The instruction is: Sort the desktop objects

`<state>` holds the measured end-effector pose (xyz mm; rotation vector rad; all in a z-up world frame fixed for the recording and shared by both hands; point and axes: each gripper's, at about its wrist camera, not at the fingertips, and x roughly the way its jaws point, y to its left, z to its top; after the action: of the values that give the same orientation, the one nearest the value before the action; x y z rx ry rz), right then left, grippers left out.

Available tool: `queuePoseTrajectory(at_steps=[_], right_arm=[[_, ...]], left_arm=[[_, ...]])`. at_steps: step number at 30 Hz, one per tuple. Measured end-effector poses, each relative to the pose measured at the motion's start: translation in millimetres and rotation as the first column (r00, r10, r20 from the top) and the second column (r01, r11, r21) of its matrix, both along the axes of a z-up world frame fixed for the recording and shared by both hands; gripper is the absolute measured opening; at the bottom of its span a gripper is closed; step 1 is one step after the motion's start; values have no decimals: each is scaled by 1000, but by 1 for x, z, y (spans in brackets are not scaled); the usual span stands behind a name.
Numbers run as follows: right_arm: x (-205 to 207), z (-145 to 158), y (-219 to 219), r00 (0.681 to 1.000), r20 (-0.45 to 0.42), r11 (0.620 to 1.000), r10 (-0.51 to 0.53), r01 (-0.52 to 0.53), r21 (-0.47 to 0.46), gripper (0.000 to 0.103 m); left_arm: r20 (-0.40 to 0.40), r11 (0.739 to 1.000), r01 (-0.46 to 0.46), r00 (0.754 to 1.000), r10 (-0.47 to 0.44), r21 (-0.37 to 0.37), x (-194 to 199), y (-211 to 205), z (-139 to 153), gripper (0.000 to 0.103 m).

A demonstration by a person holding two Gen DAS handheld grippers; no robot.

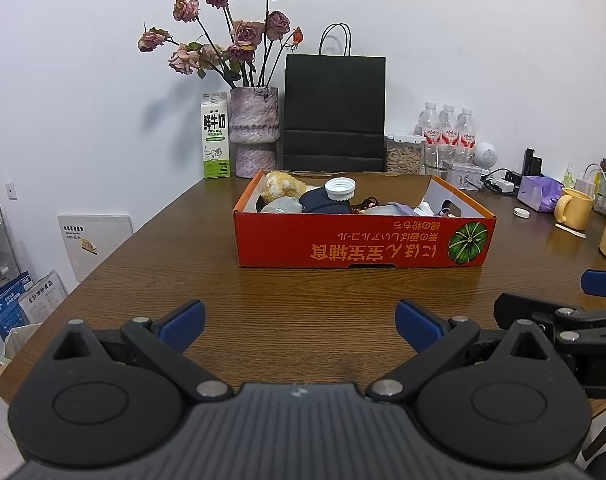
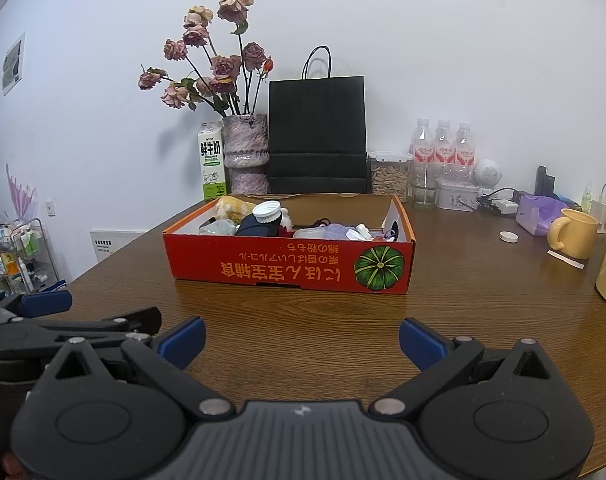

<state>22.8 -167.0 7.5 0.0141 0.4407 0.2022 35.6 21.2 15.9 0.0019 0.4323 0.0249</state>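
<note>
Left wrist view: left gripper (image 1: 299, 326) at lower centre, its blue-padded fingers (image 1: 183, 326) spread wide and holding nothing, above a bare stretch of brown table (image 1: 303, 292). Red box (image 1: 363, 242) stood mid-frame, beyond the fingers and well apart from them, open-topped, filled with sorted items: a white cap (image 1: 340, 188) on a dark object, a yellow-white bundle (image 1: 281, 186) at its far left corner, pale small things toward its right end. Behind the box, along the wall: milk carton (image 1: 214, 136), vase (image 1: 254, 132) of dried roses, black bag (image 1: 334, 114), three bottles (image 1: 447, 128). At right: yellow mug (image 1: 574, 208), purple pack (image 1: 539, 192), a small white lid (image 1: 521, 213) lying on the table. Part of the right gripper showed at the right edge. Right wrist view: right gripper (image 2: 301, 344) at lower centre, fingers likewise parted and empty; box (image 2: 291, 260) left of centre, mug (image 2: 574, 233) at right, white lid (image 2: 508, 237) between box and mug, touching neither. Left gripper's finger showed at the left edge, mid-height.
</note>
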Motion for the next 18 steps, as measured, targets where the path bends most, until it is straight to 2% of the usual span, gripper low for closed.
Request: queuePoseTrajectory(at_steps=[18], right_arm=[[-1,-2,0,1000,0,1000,0,0,-1,103]], left_arm=[[-2,1000,-3,1000,3,5,0,1,-1,103]])
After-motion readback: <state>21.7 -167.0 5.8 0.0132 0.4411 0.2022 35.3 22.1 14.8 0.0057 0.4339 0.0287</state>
